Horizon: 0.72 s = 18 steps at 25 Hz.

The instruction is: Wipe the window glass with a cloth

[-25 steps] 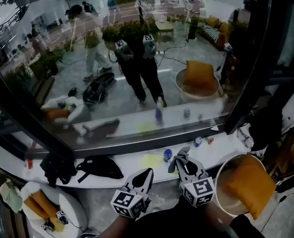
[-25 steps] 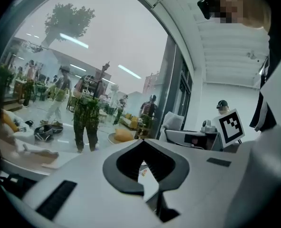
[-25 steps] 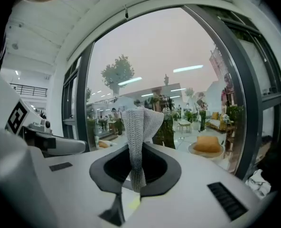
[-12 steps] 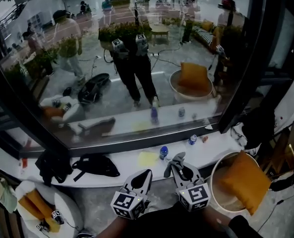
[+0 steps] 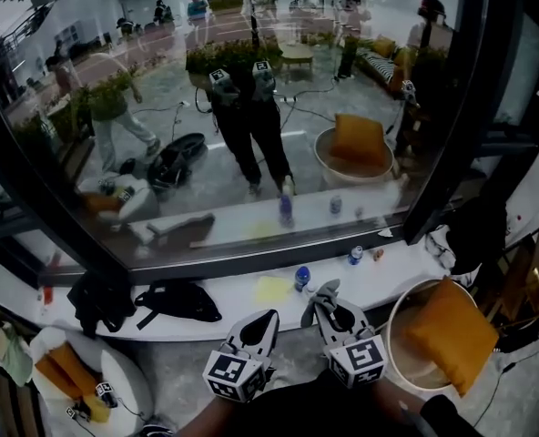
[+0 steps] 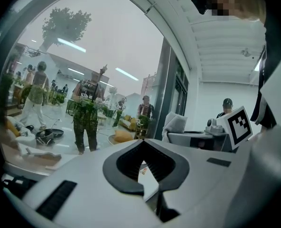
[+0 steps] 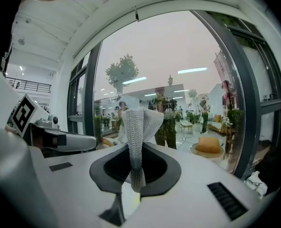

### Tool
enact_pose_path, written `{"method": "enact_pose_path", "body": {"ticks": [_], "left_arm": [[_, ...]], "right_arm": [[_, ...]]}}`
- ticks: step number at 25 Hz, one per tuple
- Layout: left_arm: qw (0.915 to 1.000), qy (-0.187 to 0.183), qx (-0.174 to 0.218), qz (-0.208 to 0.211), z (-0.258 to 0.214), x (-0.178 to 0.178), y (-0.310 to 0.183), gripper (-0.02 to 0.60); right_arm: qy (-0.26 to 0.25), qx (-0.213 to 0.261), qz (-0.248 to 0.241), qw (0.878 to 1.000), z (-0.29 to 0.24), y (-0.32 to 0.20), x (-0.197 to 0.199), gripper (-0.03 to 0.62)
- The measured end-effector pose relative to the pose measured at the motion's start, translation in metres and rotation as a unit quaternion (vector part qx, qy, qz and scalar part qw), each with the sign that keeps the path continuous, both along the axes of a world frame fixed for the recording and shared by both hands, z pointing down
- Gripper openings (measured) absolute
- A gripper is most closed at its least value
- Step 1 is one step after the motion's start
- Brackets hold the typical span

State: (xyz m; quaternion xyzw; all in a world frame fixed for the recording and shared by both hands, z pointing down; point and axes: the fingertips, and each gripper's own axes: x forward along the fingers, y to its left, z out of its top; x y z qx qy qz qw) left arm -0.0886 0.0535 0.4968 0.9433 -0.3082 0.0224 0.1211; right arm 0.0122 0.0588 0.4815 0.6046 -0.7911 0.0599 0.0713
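R claw (image 5: 328, 291) is clamped on a grey knit cloth (image 7: 136, 127). The cloth sticks up past the tips, on the near side of the white sill (image 5: 388, 280) and well short of the window glass (image 5: 251, 107). L claw (image 5: 268, 319) sits just left of it, jaws pressed together w/ nothing btwn them. On the sill: small blue bottle (image 5: 301, 276), yellow sheet (image 5: 271, 290), black bag (image 5: 174, 300) further left. Round basket (image 5: 399, 340) w/ orange cushion (image 5: 452, 330) at near right.
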Motion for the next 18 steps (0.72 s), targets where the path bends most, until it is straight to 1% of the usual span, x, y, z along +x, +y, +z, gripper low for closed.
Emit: {"method": "enact_pose_path", "body": {"ticks": [10, 18], "left_arm": [[1.0, -0.004, -0.002, -0.006, 0.003, 0.005, 0.004, 0.006], [0.9999, -0.007, -0.006, -0.005, 0.007, 0.01, 0.009, 0.006]], "right_arm": [[-0.015, -0.015, -0.016, 1.0, 0.004, 0.002, -0.002, 0.051], [-0.011, -0.015, -0.016, 1.0, 0.011, 0.005, 0.005, 0.051]]}}
